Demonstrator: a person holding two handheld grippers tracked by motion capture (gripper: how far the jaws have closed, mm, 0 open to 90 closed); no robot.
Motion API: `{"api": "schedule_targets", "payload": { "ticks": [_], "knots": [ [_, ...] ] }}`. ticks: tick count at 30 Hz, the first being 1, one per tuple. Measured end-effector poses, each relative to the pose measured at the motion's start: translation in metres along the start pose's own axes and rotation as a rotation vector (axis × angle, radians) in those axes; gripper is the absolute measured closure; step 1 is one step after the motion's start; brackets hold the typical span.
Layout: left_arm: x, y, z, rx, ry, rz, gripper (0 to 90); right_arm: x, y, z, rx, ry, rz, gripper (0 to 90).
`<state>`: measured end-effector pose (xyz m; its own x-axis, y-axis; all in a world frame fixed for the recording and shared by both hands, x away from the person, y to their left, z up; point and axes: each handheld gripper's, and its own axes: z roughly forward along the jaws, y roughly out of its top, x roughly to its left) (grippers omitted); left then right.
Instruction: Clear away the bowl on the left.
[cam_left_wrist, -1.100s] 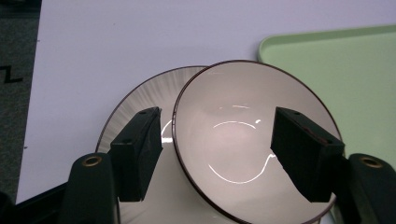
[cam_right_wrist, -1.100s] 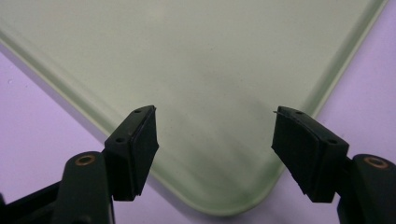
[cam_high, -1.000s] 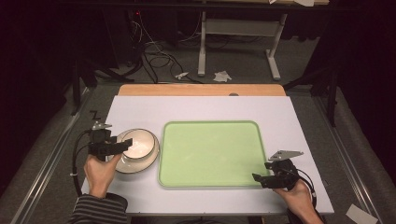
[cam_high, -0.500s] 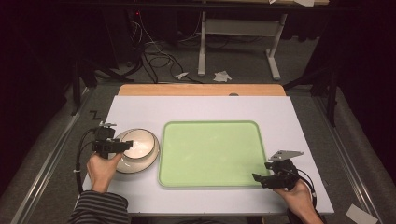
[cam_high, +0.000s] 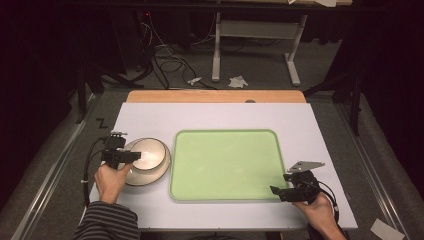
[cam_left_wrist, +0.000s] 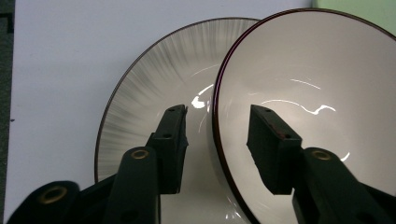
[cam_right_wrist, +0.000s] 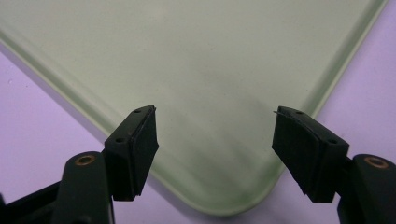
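A: Where's the bowl (cam_left_wrist: 308, 98) now?
B: Sitting on a ribbed plate (cam_high: 131, 176) at the left of the white table (cam_high: 225, 117), just beside the left edge of the green tray (cam_high: 225, 162). It is cream inside, glossy with light streaks, with a thin dark red rim

A: And the left gripper (cam_left_wrist: 217, 140)?
B: Its jaws straddle the bowl's near-left rim, one outside, one inside, with gaps showing on both sides. Part open, not yet gripping as far as I can judge

A: The right gripper (cam_right_wrist: 215, 144)?
B: Jaws wide, holding nothing, hovering over the tray's near right corner

A: What might go wrong?
B: The wall is smooth and curved, so a pinch on the rim alone could slip and let the bowl tip or drop back onto the plate. A crooked lift might drag the plate along or knock the bowl against the tray's raised edge
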<state>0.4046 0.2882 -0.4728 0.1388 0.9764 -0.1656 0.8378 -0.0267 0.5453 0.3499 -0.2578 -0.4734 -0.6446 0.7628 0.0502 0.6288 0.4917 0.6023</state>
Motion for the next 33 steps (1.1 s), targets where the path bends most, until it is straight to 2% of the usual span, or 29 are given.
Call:
{"api": "schedule_targets", "payload": {
  "ticks": [12, 17, 22, 33],
  "knots": [
    [0.0011, 0.0018, 0.0071, 0.051, -0.002, -0.007, 70.4, -0.0004, 0.0000, 0.0001, 0.002, -0.004, 0.003, 32.3],
    [0.0020, 0.0021, 0.0083, 0.067, -0.020, -0.016, 76.1, -0.0003, -0.0001, 0.0001, -0.004, 0.002, -0.001, 32.2],
    [0.0047, 0.0025, 0.0083, 0.059, -0.049, -0.050, 79.3, -0.0008, -0.0002, -0.0001, -0.001, -0.002, 0.002, 32.2],
    [0.0021, 0.0035, 0.0054, 0.038, -0.074, -0.042, 82.6, -0.0016, 0.0000, 0.0000, 0.001, 0.004, -0.002, 32.1]
  ]
}}
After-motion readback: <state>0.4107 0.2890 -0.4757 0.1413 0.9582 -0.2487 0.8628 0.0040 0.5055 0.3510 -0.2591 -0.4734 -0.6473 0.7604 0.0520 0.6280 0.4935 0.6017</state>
